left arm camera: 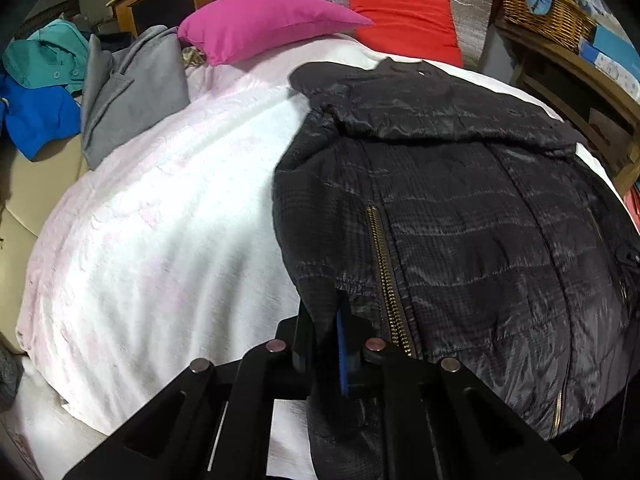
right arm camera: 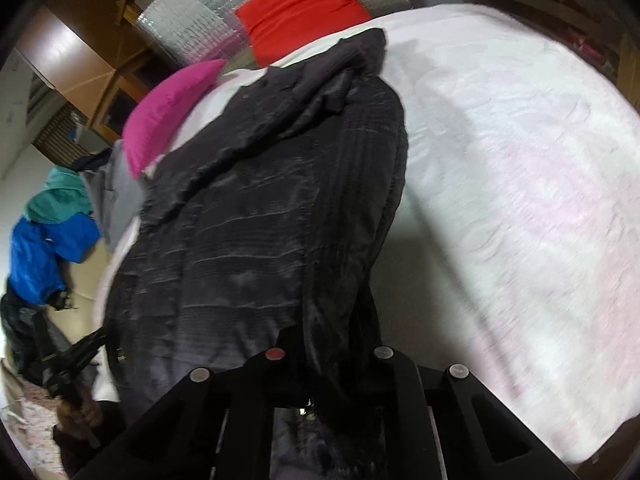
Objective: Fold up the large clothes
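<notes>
A large black quilted jacket (left arm camera: 460,216) with a gold zipper lies on a white bed cover (left arm camera: 160,220), hood toward the pillows. My left gripper (left arm camera: 332,336) is shut on the jacket's lower left hem edge. In the right wrist view the same jacket (right arm camera: 256,216) lies lengthwise on the bed cover (right arm camera: 520,184). My right gripper (right arm camera: 332,344) is shut on the jacket's lower right edge, with cloth bunched between the fingers. The left gripper and the hand holding it show at the lower left of that view (right arm camera: 76,364).
A pink pillow (left arm camera: 260,24) and a red pillow (left arm camera: 408,20) lie at the head of the bed. Grey (left arm camera: 128,92), teal (left arm camera: 44,56) and blue (left arm camera: 36,116) clothes are piled at the left. A wicker basket (left arm camera: 548,12) stands on a wooden shelf at right.
</notes>
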Available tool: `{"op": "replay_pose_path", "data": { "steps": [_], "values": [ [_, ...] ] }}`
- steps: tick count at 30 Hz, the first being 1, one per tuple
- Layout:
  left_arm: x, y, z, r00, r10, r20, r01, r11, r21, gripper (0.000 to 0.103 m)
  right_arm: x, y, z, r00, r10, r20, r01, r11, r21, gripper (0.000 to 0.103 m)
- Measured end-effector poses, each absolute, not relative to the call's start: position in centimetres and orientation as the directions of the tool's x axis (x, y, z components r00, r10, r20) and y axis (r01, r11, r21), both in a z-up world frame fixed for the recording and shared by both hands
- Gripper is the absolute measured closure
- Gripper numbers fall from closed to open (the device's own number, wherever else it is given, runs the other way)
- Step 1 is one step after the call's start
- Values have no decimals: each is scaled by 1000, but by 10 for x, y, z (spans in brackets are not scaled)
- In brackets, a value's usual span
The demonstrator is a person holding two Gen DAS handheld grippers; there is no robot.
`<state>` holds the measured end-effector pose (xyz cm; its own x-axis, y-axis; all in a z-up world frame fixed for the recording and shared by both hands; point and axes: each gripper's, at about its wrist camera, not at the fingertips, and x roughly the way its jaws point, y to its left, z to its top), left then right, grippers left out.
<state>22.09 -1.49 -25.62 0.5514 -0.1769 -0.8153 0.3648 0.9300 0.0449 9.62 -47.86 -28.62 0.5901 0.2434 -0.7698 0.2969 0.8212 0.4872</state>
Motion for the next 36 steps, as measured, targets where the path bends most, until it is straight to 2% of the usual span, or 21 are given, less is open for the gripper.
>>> {"op": "replay_pose_path", "data": {
  "steps": [4, 6, 7, 9, 11, 13, 15, 16, 18, 19, 20, 21, 24, 27, 32, 33, 36],
  "values": [
    [240, 6, -252, 555, -138, -820, 302, 952, 44, 93, 94, -454, -291, 534, 302, -790, 244, 839, 486, 90],
    [247, 8, -255, 512, -142, -847, 314, 949, 31, 93, 95, -453, -292, 509, 276, -815, 243, 863, 443, 90],
    [250, 7, -252, 501, -147, -853, 330, 943, 31, 92, 97, -458, -289, 499, 273, -822, 250, 863, 438, 86],
    [254, 5, -243, 498, -162, -852, 357, 934, 31, 88, 103, -475, -285, 493, 310, -813, 273, 832, 483, 86],
    [259, 1, -231, 490, -169, -855, 390, 920, 41, 76, 112, -497, -278, 481, 346, -806, 306, 795, 524, 86],
    [259, -6, -217, 537, -134, -833, 420, 899, 127, 33, 116, -514, -263, 513, 312, -800, 314, 799, 513, 84],
    [257, -11, -205, 578, -131, -805, 454, 872, 183, 28, 122, -529, -256, 518, 330, -789, 319, 781, 537, 82],
    [259, -10, -201, 592, -120, -797, 447, 871, 202, 28, 123, -536, -253, 533, 318, -784, 330, 775, 538, 78],
    [271, -5, -197, 597, -99, -796, 414, 888, 200, 28, 130, -554, -244, 578, 261, -773, 362, 766, 530, 63],
    [277, -1, -195, 598, -102, -795, 391, 903, 178, 28, 129, -558, -241, 602, 247, -760, 370, 757, 539, 38],
    [288, 4, -192, 595, -120, -795, 357, 925, 128, 28, 134, -568, -235, 639, 223, -736, 383, 737, 556, 20],
    [299, 6, -190, 589, -138, -796, 333, 939, 83, 28, 137, -579, -228, 694, 178, -698, 398, 713, 578, 19],
    [339, -2, -192, 579, -197, -791, 241, 968, -65, 27, 161, -586, -220, 758, 137, -638, 399, 676, 619, 19],
    [387, -27, -211, 568, -252, -784, 157, 968, -198, 27, 199, -588, -224, 760, 134, -636, 412, 658, 631, 19],
    [435, -67, -248, 523, -290, -801, 126, 956, -264, 27, 243, -591, -256, 724, 132, -677, 465, 631, 621, 21],
    [440, -73, -253, 512, -297, -806, 128, 954, -270, 28, 249, -594, -264, 718, 135, -683, 478, 618, 624, 23],
    [453, -90, -265, 503, -276, -819, 149, 961, -233, 28, 266, -593, -280, 702, 146, -698, 487, 617, 619, 41]
  ]
}}
